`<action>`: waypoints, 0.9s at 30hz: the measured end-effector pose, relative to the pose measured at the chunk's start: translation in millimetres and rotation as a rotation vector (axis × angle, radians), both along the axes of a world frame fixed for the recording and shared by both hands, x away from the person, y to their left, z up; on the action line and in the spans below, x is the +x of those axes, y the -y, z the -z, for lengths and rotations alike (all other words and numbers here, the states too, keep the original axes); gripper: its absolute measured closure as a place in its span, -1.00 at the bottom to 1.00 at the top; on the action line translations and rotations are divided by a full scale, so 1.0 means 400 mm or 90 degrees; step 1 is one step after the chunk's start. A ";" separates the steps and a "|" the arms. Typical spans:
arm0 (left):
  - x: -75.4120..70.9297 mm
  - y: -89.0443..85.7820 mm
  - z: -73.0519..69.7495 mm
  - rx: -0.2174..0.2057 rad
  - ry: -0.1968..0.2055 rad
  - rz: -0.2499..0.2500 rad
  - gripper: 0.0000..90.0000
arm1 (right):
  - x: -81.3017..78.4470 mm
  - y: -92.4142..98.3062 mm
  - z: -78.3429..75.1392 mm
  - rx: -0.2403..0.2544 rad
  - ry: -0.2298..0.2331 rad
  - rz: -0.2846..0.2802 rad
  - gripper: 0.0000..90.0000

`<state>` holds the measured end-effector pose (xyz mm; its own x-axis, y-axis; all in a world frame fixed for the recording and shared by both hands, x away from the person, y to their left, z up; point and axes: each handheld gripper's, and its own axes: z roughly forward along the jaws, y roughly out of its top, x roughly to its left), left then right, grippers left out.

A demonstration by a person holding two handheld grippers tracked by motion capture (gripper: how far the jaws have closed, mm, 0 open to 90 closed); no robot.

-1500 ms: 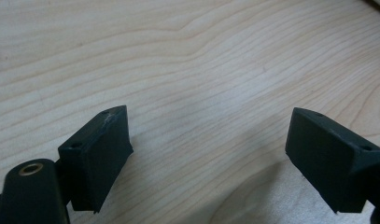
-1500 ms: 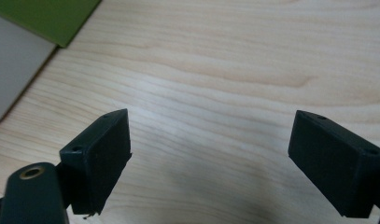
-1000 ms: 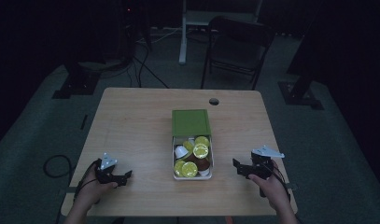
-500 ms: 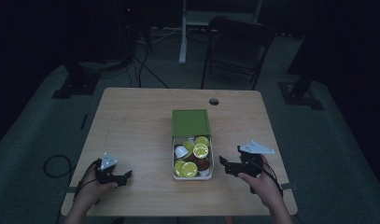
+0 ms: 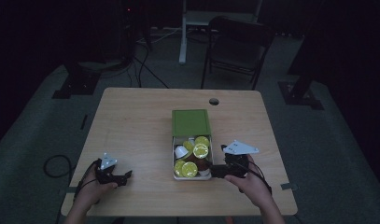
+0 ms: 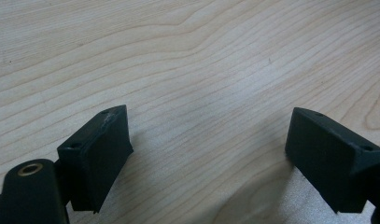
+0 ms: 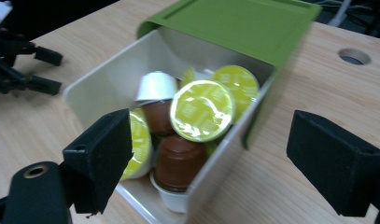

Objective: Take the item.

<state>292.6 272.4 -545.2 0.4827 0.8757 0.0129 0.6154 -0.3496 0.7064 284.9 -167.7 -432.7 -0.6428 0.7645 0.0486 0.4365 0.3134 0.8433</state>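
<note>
**Entry: right gripper lined up on the capsule drawer, nothing picked**

- Drawer box (image 5: 191, 140): green sleeve, white tray pulled out toward the person, mid-table.
- Coffee capsules (image 7: 201, 110): yellow-lidded, brown and white ones, heaped loose in the tray.
- Right gripper (image 7: 211, 154): just beside the tray's near right corner, jaws spread wide and empty, aimed over the tray's corner at the pile.
- Left gripper (image 6: 208, 149): well apart at the table's near left, jaws spread over bare wood (image 6: 187, 70), holding nothing.

Step in hand, as I judge it: the approach for a first pick. Next move calls for dropping the jaws over one capsule, probably the top yellow-lidded one, straddling its rim without shoving the tray.
</note>
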 end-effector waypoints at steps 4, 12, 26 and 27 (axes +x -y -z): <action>0.000 0.000 0.000 0.000 0.000 0.000 -0.68 | -0.004 -0.026 -0.003 0.002 0.004 -0.024 -0.66; 0.000 0.000 0.000 0.000 0.000 0.000 -0.68 | -0.009 -0.065 -0.002 0.000 0.012 -0.055 -0.65; 0.000 0.000 0.000 0.000 0.000 0.000 -0.68 | -0.013 -0.132 0.059 -0.024 -0.002 -0.100 -0.42; 0.000 0.000 0.000 0.000 0.000 0.000 -0.68 | -0.011 -0.135 0.064 -0.027 -0.004 -0.101 -0.42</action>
<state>292.6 272.4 -545.2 0.4825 0.8758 0.0130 0.6153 -0.3495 0.7066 280.4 -113.9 -458.4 -0.7551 0.6552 0.0238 0.3847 0.4134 0.8253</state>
